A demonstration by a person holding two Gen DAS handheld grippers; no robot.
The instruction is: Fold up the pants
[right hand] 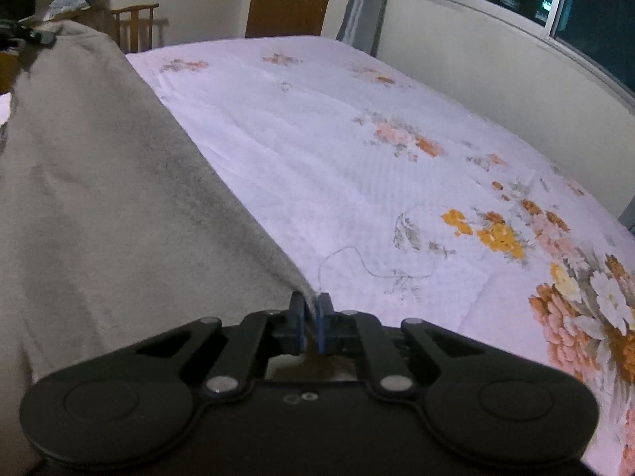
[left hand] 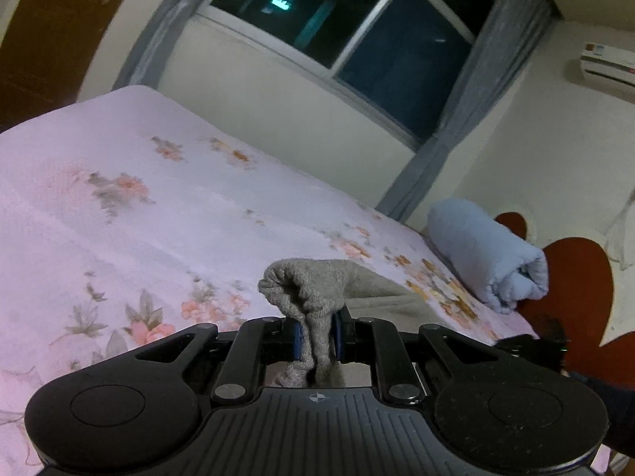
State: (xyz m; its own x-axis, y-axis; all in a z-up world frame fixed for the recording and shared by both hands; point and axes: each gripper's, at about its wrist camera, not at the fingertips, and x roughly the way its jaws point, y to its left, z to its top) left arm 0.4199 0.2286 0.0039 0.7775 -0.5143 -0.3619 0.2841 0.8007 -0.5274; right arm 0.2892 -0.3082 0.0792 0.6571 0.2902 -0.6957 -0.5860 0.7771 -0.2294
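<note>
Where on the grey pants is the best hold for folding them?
At the outer edges, as now: the left gripper is shut on a bunched end of the grey pants, the right gripper on an edge corner. The cloth spans between them above the bed.

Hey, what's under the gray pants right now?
The floral bedsheet runs under the gray pants, held up by both hand-held grippers, left and right. Whatever lies on the bed directly beneath the cloth is covered.

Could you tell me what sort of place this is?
Most likely a bedroom: a bed with a floral sheet, a rolled blue blanket by the headboard, and a curtained window.
</note>
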